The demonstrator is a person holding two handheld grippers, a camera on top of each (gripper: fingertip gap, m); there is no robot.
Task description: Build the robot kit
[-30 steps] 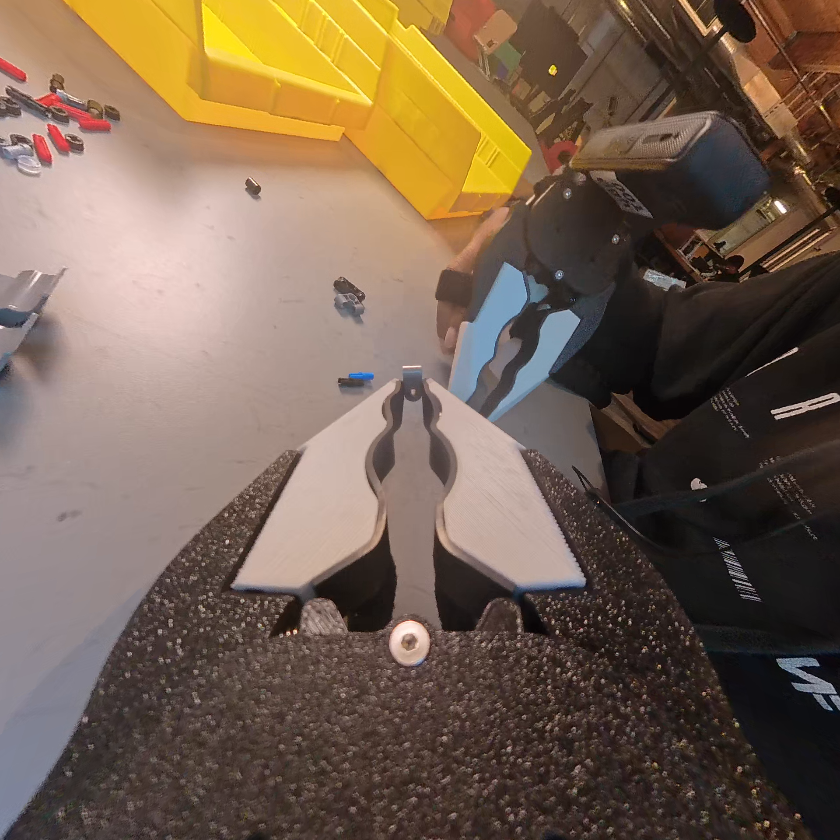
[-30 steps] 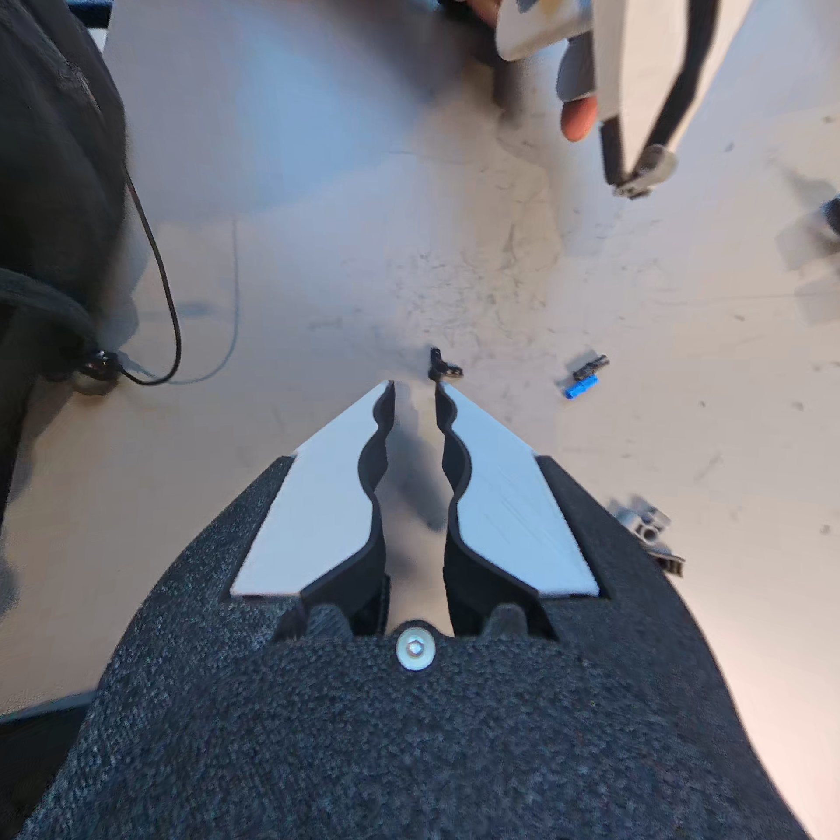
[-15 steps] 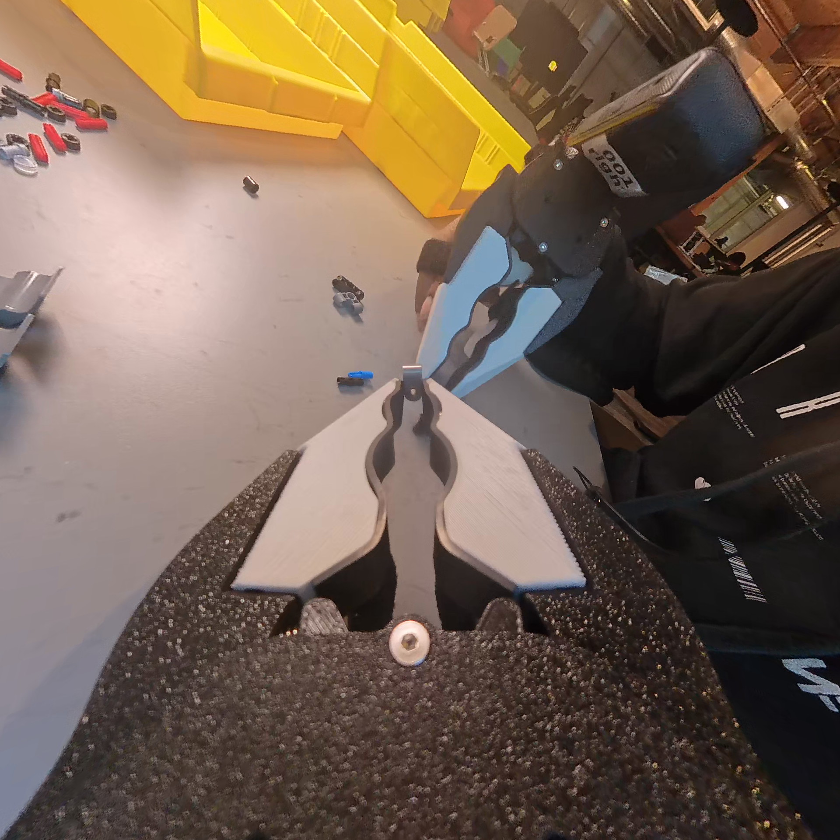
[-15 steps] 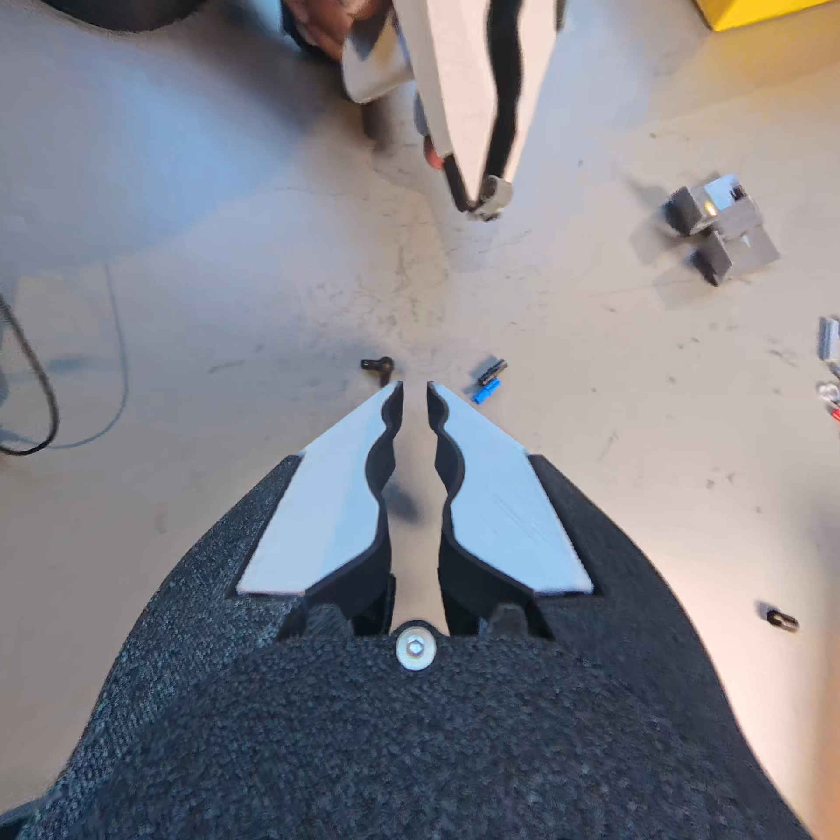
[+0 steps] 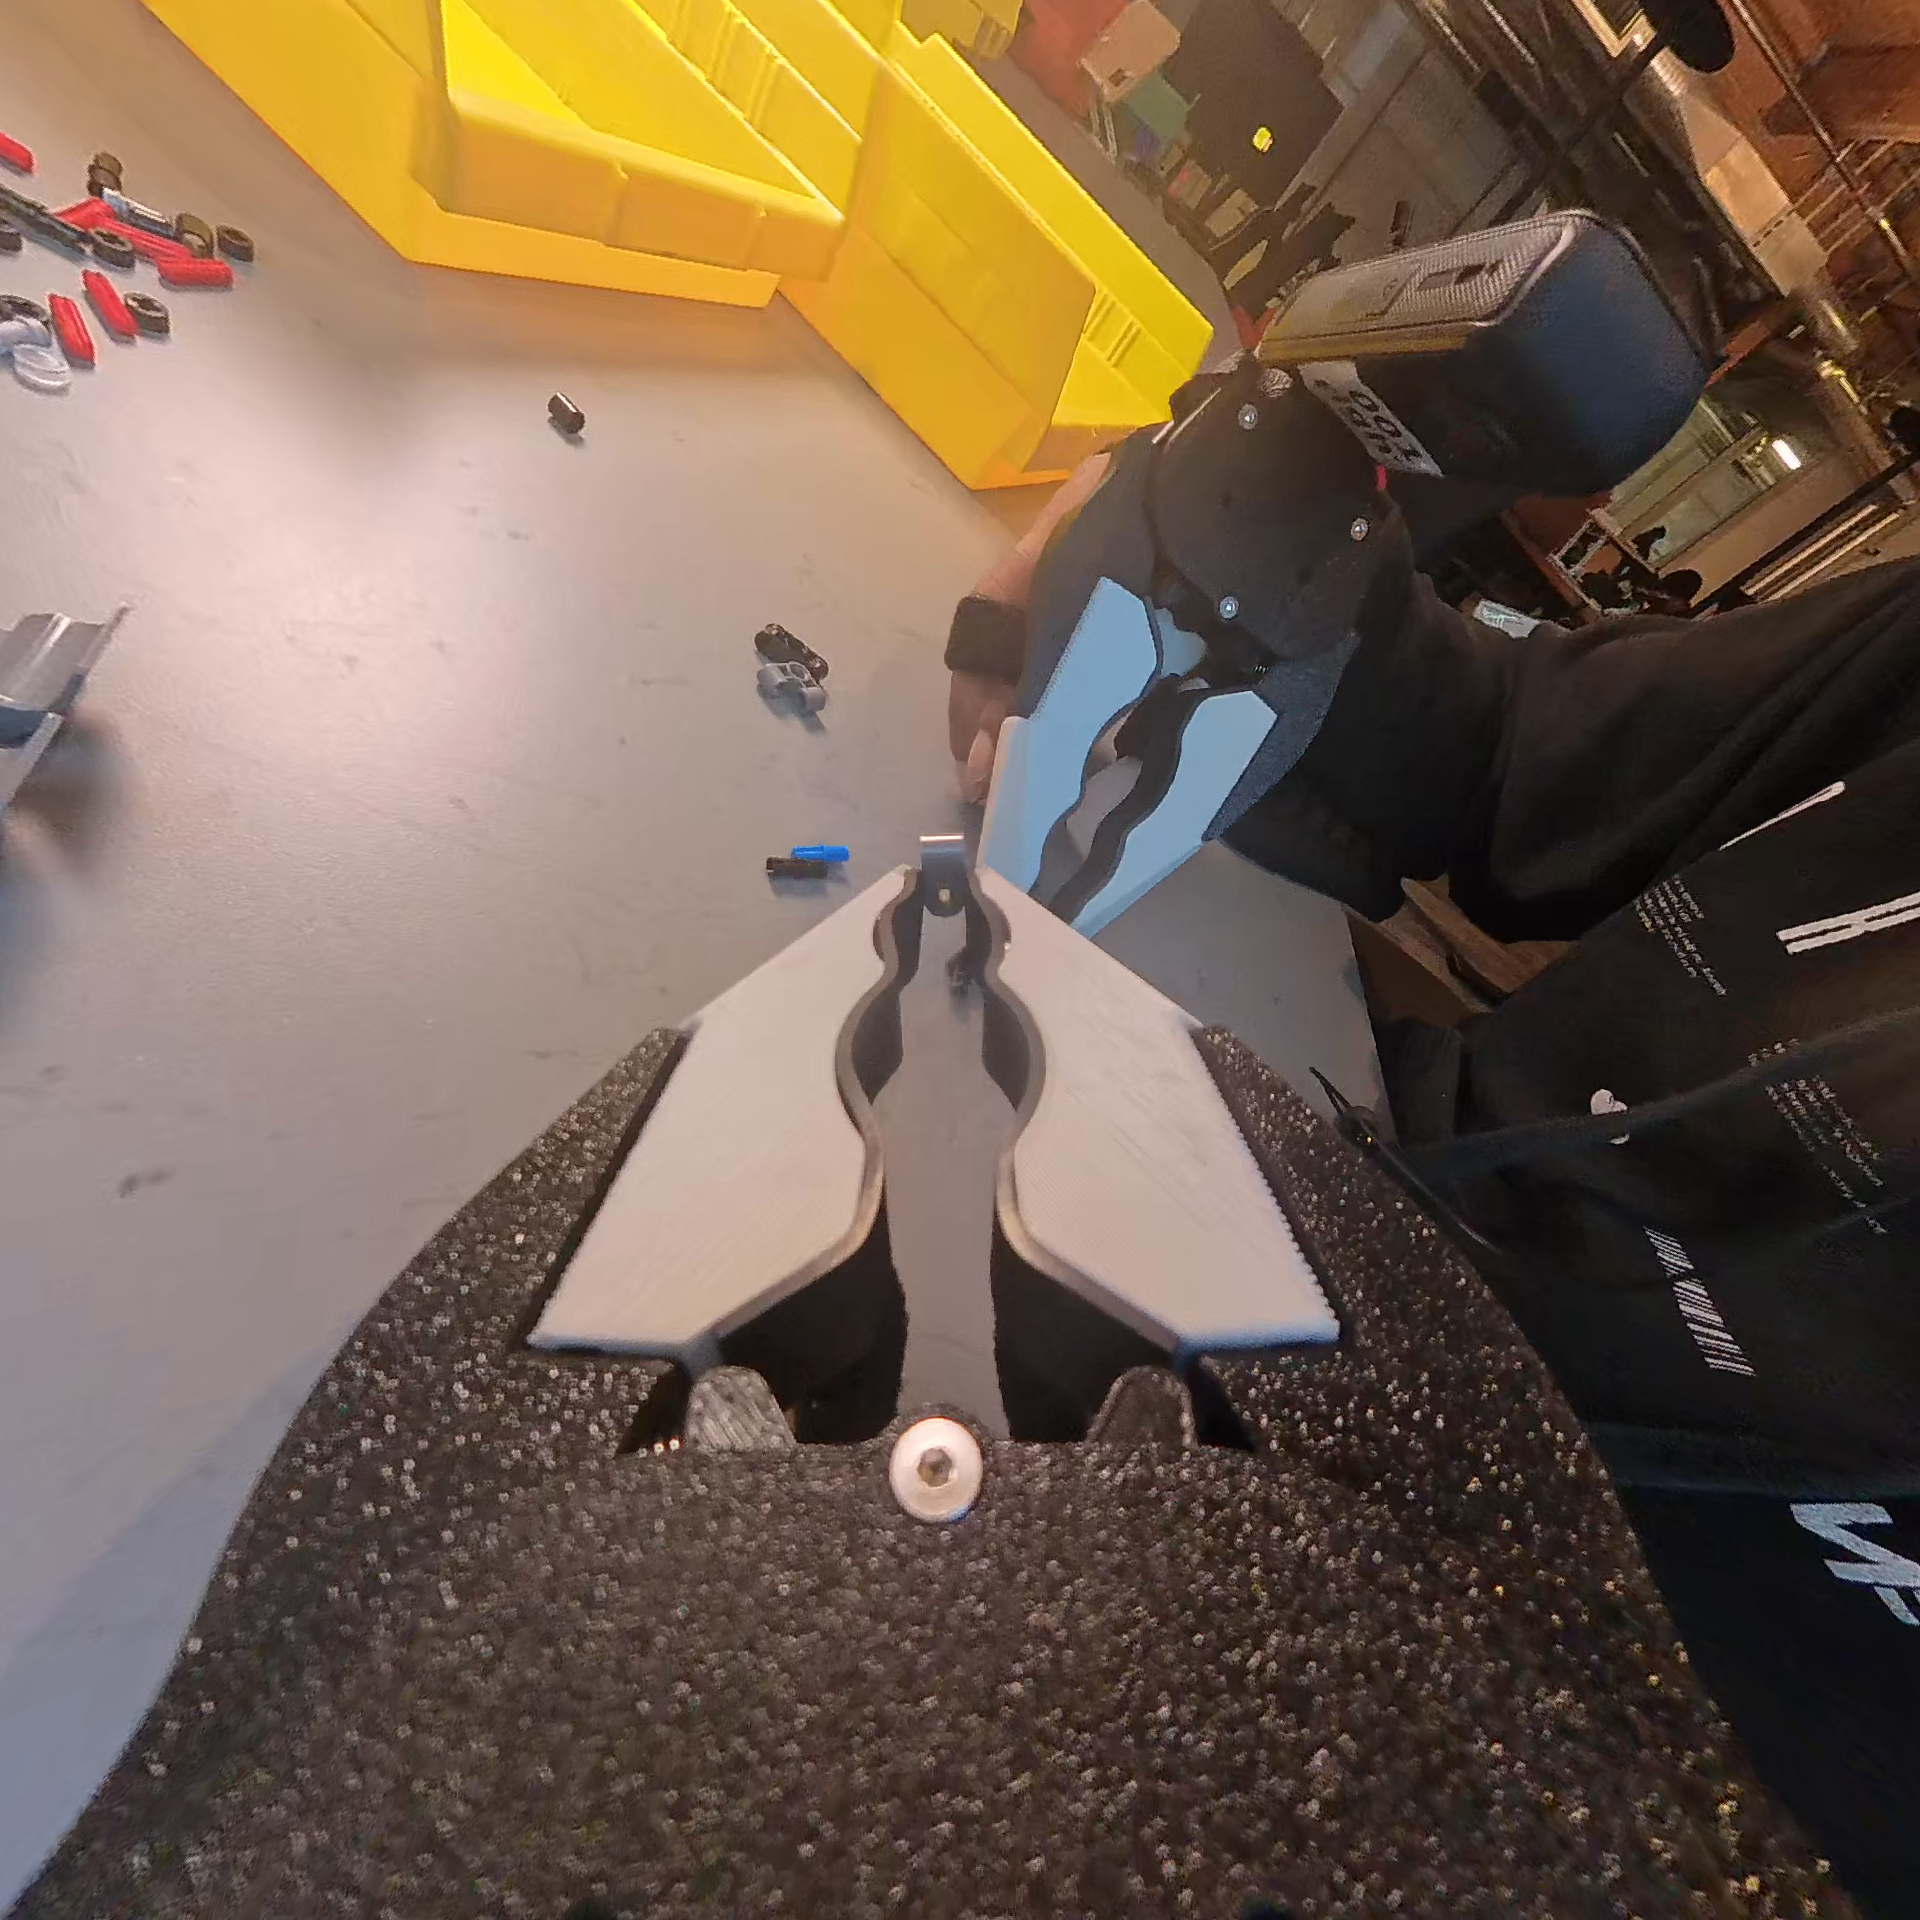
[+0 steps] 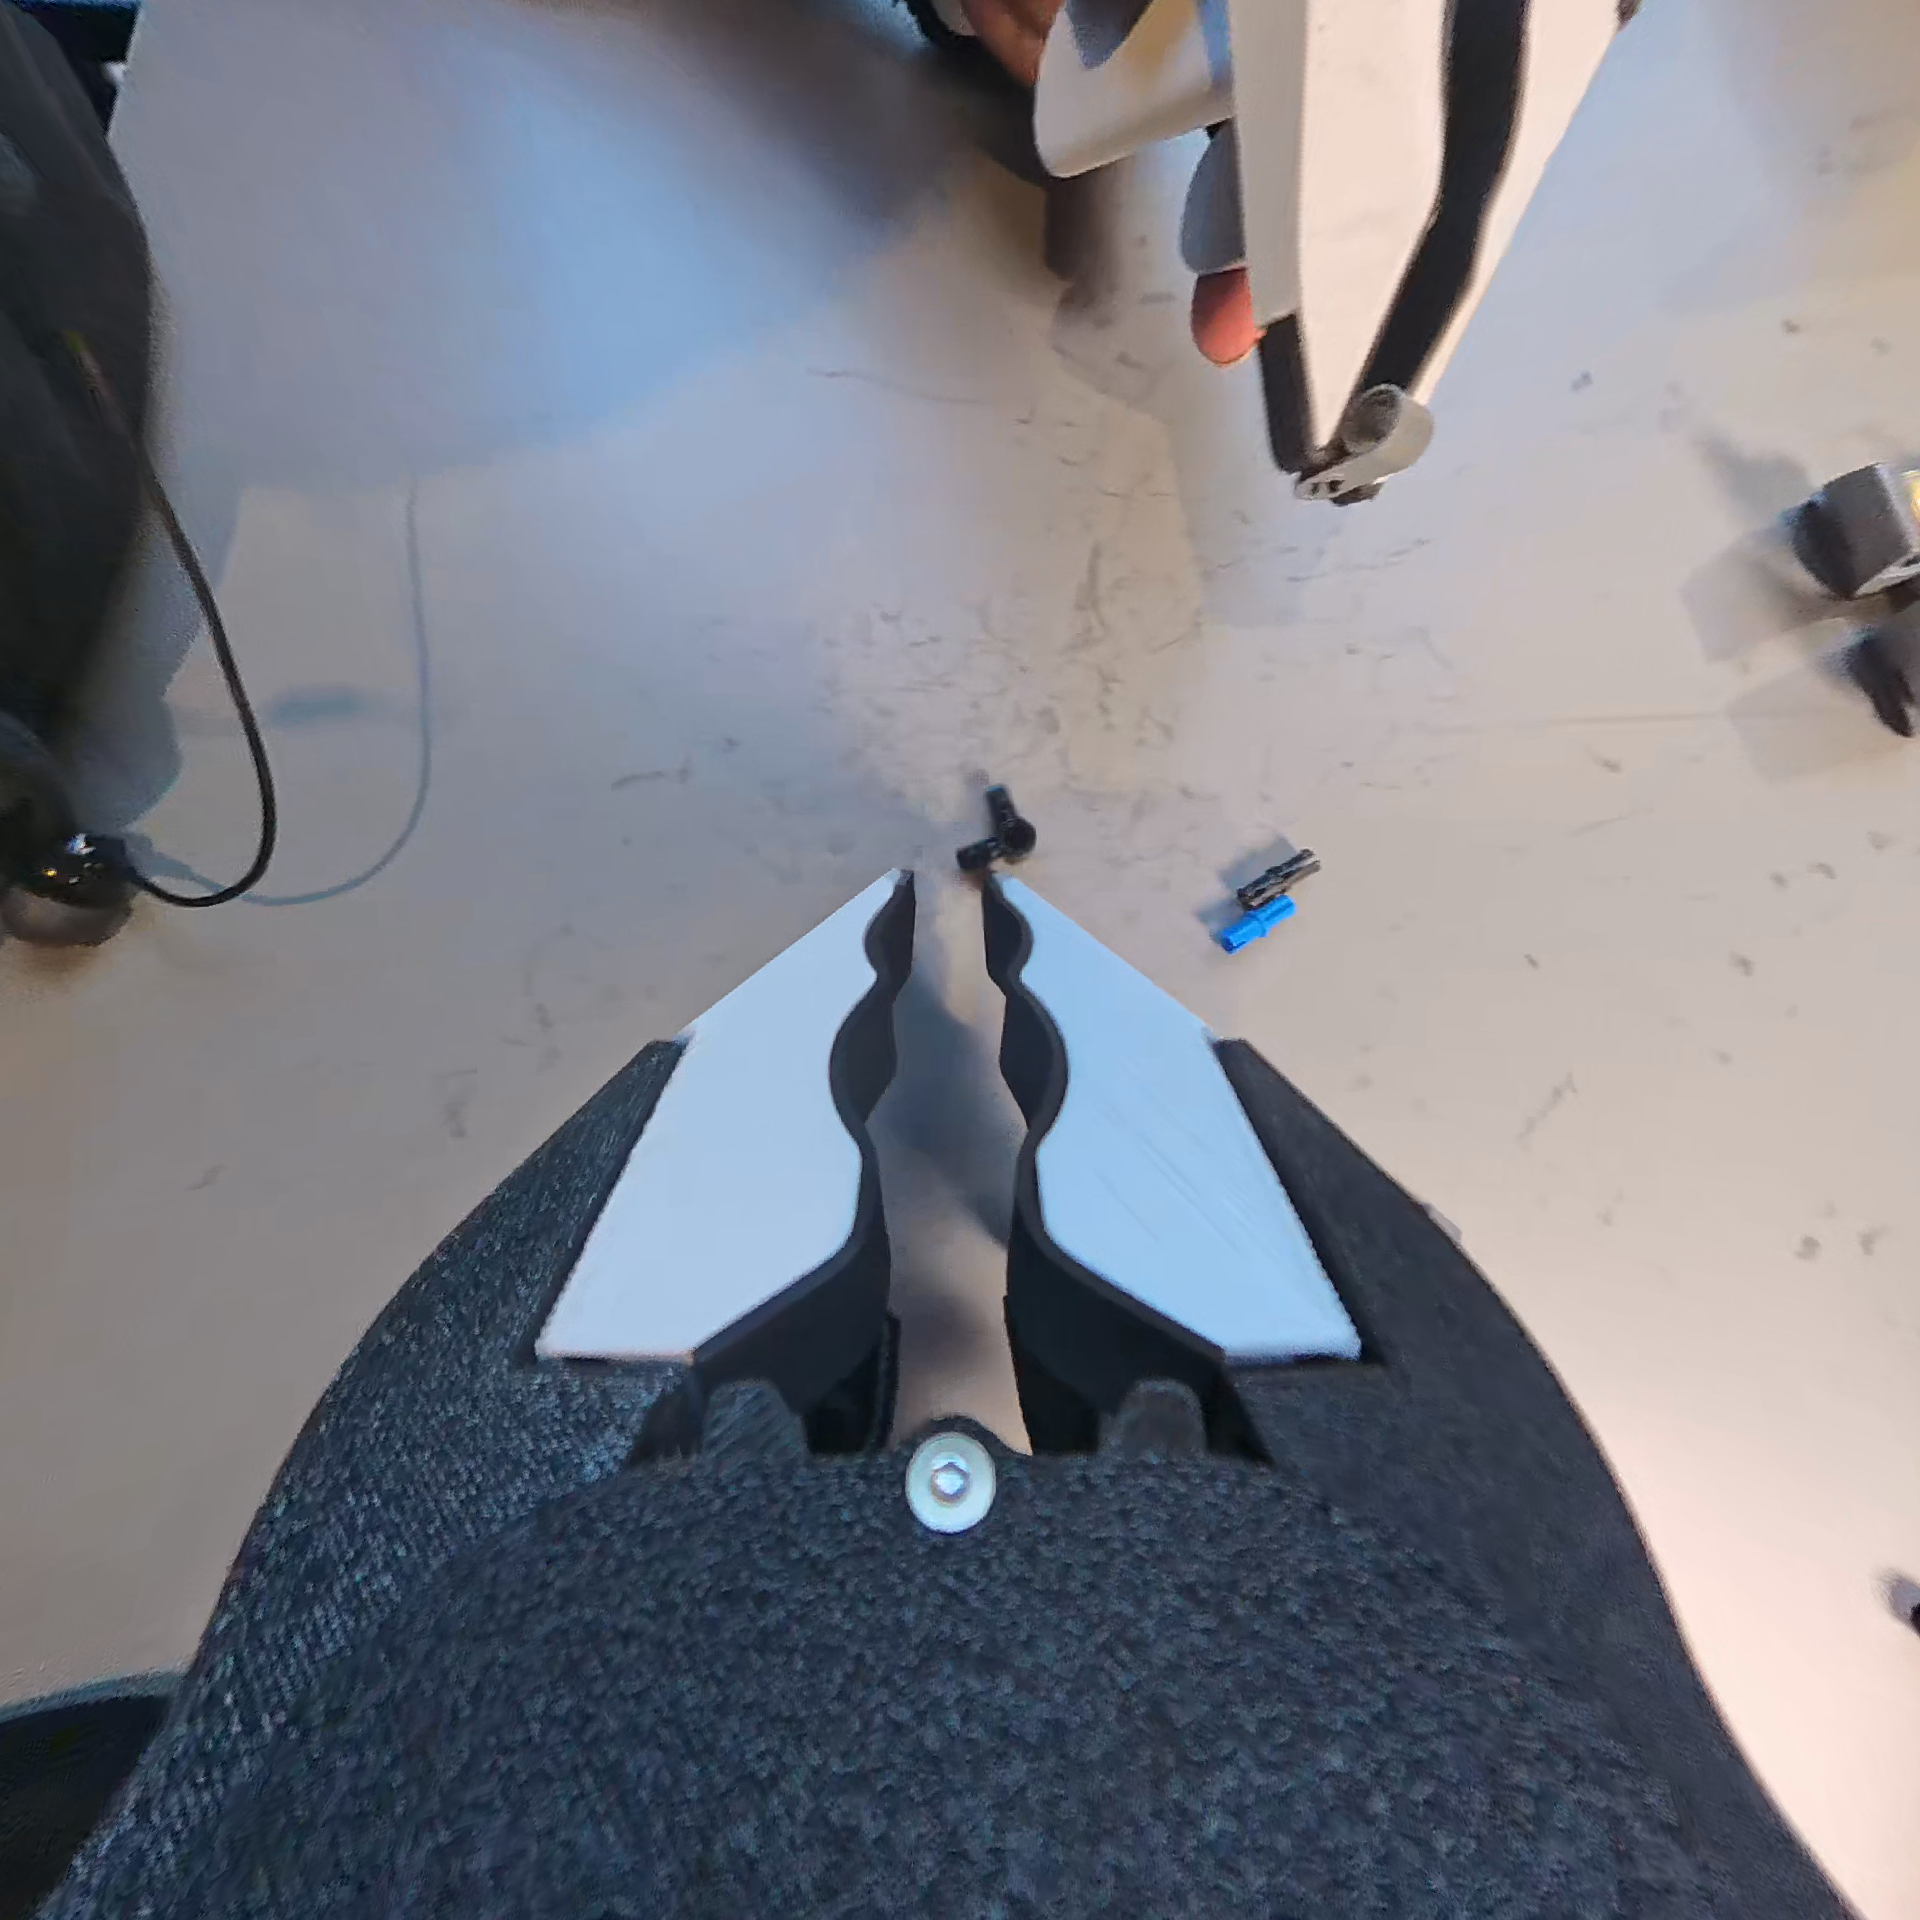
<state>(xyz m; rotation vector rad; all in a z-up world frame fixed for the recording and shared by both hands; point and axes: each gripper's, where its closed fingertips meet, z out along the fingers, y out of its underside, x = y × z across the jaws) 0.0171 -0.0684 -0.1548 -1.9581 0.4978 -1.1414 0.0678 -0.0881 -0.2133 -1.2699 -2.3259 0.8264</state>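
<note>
A small grey connector piece is being gripped at the tips of the left gripper, whose jaws are drawn together on it at the middle of the left wrist view. The same piece is being shown at the upper right of the right wrist view, pinched at the left gripper's tips above the table.

The right gripper is being held just above the table with its jaws set narrowly apart and nothing between them. A small black angled pin is lying on the table just beyond its tips, apart from them. Right of centre, a blue pin and a black pin are lying side by side.

In the left wrist view, yellow bins are being seen at the top, red and black small parts at the upper left, and a black-and-grey connector pair above centre.
</note>
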